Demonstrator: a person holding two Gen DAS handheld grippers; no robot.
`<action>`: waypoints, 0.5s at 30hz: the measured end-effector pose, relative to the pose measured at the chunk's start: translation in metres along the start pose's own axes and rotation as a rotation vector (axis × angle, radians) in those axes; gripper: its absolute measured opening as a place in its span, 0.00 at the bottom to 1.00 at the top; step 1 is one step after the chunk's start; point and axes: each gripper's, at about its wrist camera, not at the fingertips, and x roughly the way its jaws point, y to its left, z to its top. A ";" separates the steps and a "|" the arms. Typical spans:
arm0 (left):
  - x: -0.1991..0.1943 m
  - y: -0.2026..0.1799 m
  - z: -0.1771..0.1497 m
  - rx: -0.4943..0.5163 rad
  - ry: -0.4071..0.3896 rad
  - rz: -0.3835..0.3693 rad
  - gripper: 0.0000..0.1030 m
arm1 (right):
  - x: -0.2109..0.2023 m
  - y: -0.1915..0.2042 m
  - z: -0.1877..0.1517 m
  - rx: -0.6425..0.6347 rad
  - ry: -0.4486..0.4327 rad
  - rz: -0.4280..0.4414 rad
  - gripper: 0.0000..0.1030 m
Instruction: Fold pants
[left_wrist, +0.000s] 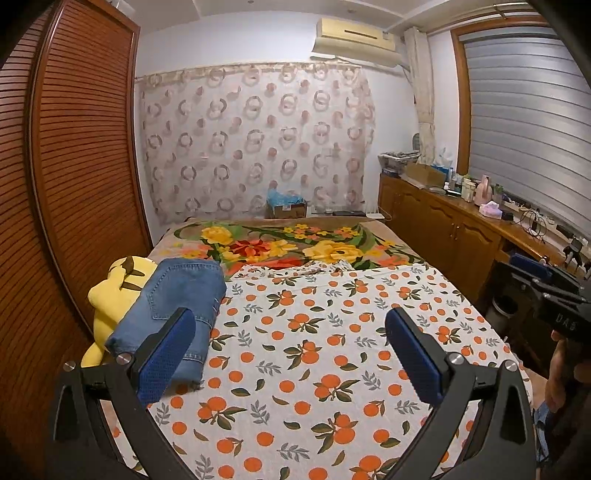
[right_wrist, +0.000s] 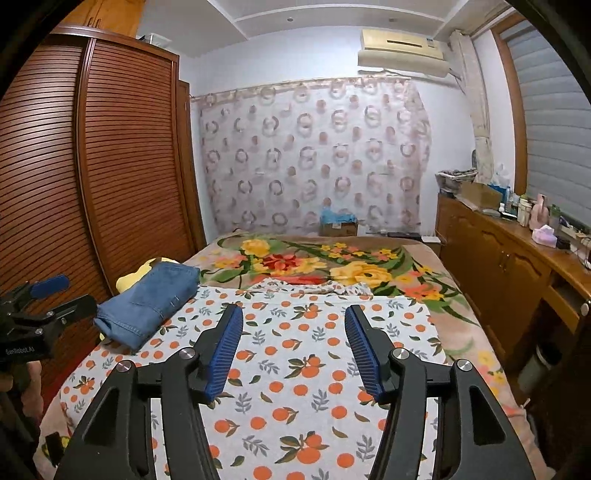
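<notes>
Blue denim pants (left_wrist: 173, 314), folded into a thick bundle, lying on the left side of the bed (left_wrist: 314, 369), partly on the orange-print sheet (left_wrist: 332, 350) and partly over a yellow plush toy (left_wrist: 110, 291) at the bed's left edge. Back pocket and stitching facing up; hem end toward the camera in the left wrist view. Same bundle (right_wrist: 147, 306) seen from the right wrist, resting at the sheet's (right_wrist: 314, 387) left border with the plush toy (right_wrist: 147, 267) peeking out behind it.

Left tongs (left_wrist: 291, 328) held wide apart above the sheet, gripping nothing; blue pads (left_wrist: 166, 362) on both fingers, the left finger overlapping the denim in the picture, contact not clear. Right tongs (right_wrist: 293, 325) likewise spread apart over the middle of the sheet, holding nothing, well apart from the pants. Each pair visible at the edge of the other's view: right tongs at far right of the left wrist view, left tongs at far left of the right wrist view.

Beyond the sheet, a floral blanket (left_wrist: 288, 243) across the far half of the bed. Louvred wooden wardrobe (left_wrist: 74, 166) along the left wall, patterned curtain (left_wrist: 258, 144) on the back wall, air conditioner (left_wrist: 354, 40) above it. Wooden cabinet (left_wrist: 443, 221) along the right wall, its tabletop crowded with bottles, boxes and cables, under a slatted blind (left_wrist: 528, 110).
</notes>
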 end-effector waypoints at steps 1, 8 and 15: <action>0.000 -0.001 0.000 -0.002 0.000 0.001 1.00 | 0.001 0.000 0.000 -0.001 0.000 -0.002 0.58; -0.001 0.000 0.000 0.001 0.002 -0.003 1.00 | 0.002 -0.001 0.002 -0.002 -0.002 -0.003 0.58; -0.001 -0.002 -0.001 -0.001 0.002 -0.005 1.00 | 0.002 -0.005 0.001 -0.002 -0.001 -0.002 0.58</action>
